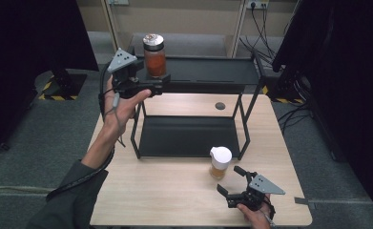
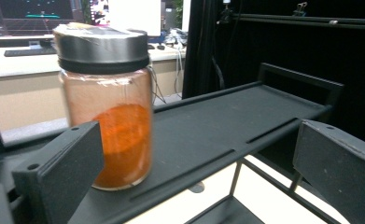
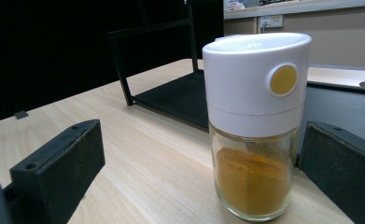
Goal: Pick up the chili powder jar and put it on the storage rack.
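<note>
As the high view has it, left claw sits at the top shelf's left end, jaws spread beside the red spice jar, probably just set there. Right claw waits wide near the tabletop's front right edge, lined up on the white-capped shaker.

Left gripper view: red spice jar upright on shelf, ungripped, by the left jaw.

Right gripper view: shaker upright between spread jaws, untouched, likely next pick.
</note>
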A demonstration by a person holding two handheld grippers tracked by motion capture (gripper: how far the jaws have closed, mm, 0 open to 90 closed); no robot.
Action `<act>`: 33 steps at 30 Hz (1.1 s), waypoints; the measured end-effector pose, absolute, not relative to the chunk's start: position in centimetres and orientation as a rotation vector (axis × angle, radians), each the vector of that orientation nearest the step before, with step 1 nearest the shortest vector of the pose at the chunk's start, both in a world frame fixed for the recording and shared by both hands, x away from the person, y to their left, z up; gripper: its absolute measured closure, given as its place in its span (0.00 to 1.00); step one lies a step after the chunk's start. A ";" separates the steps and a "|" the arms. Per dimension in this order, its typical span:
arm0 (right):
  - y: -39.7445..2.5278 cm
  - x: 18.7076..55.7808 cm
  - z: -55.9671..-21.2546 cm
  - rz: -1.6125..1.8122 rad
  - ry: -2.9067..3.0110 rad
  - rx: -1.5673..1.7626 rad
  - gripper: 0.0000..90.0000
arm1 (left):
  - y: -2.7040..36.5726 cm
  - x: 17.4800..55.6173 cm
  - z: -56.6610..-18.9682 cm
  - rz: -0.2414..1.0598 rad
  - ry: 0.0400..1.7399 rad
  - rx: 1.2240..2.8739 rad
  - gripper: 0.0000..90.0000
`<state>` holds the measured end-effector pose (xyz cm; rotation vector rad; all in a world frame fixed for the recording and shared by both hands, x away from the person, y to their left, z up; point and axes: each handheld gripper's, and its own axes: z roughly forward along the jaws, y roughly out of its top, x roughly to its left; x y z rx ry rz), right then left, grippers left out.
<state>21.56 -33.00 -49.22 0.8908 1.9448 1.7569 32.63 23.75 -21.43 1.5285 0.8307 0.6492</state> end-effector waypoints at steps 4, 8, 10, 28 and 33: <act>-33.0 21.6 -49.2 1.757 1.944 0.892 0.00 | 23.9 31.8 -22.0 0.640 0.808 1.521 0.01; -33.0 21.5 -49.2 1.757 1.944 0.892 0.00 | 24.0 31.2 -22.6 0.622 0.789 1.524 0.01; -33.0 21.5 -49.2 1.758 1.943 0.892 0.00 | 24.2 30.9 -23.0 0.604 0.782 1.517 0.01; -33.0 21.5 -49.2 1.758 1.943 0.892 0.00 | 24.1 28.6 -26.5 0.529 0.694 1.521 0.01; -33.0 21.5 -49.2 1.757 1.945 0.889 0.00 | 24.2 28.1 -27.6 0.510 0.669 1.522 0.01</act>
